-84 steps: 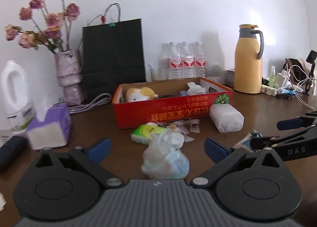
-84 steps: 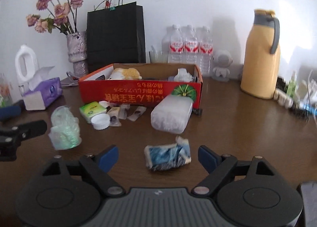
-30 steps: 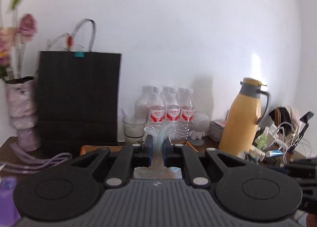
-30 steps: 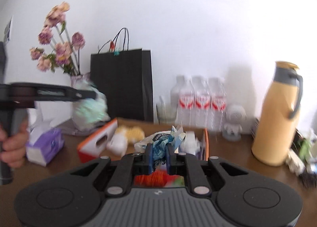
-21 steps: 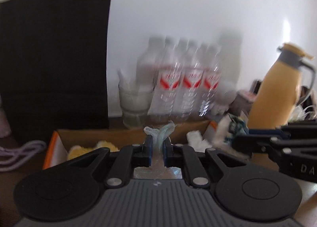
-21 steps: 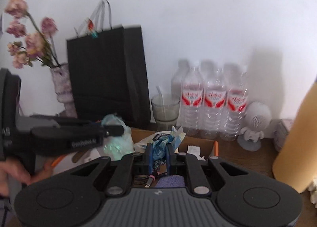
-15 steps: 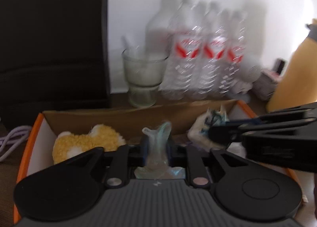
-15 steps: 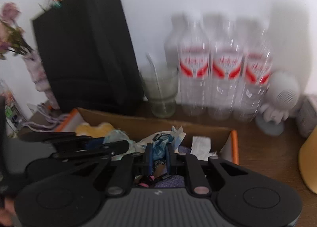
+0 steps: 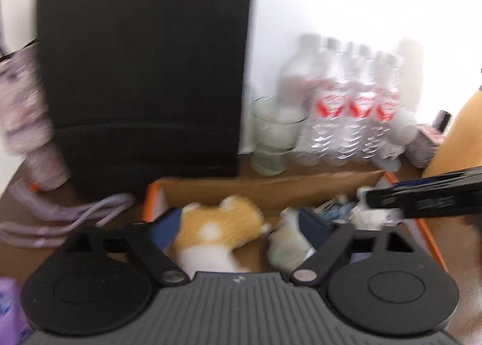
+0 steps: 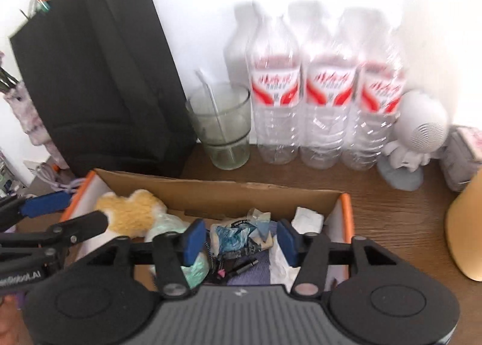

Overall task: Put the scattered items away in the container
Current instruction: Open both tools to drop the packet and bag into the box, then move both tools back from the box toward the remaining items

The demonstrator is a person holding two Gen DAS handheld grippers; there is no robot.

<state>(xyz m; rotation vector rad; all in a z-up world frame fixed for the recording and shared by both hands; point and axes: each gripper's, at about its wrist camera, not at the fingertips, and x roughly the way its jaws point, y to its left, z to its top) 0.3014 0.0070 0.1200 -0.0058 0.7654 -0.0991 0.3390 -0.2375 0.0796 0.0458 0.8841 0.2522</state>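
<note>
The right gripper hangs over the open cardboard box, pointing down into it, its jaws having just been opening; the blue pads stand apart on either side of the crumpled blue wrapper, which lies loose between them on the pile inside the box, with neither pad pressing on it. The left gripper is over the same box nearer its left end, its jaws spread wide after just opening; the pale green plastic bag sits in the box by the right-hand pad, free of the grip, and a yellow and white plush toy lies between the two pads lower down. In the right wrist view the bag rests against the plush toy, and white tissue sits at the box's right end beside its orange wall. The box stands toward the back edge of the brown tabletop. Behind it along that edge are a black paper bag on the left, a drinking glass with a straw, three water bottles with red labels, and a small white figure. A yellow jug shows at the right edge, and a lilac cable lies left of the box.
</note>
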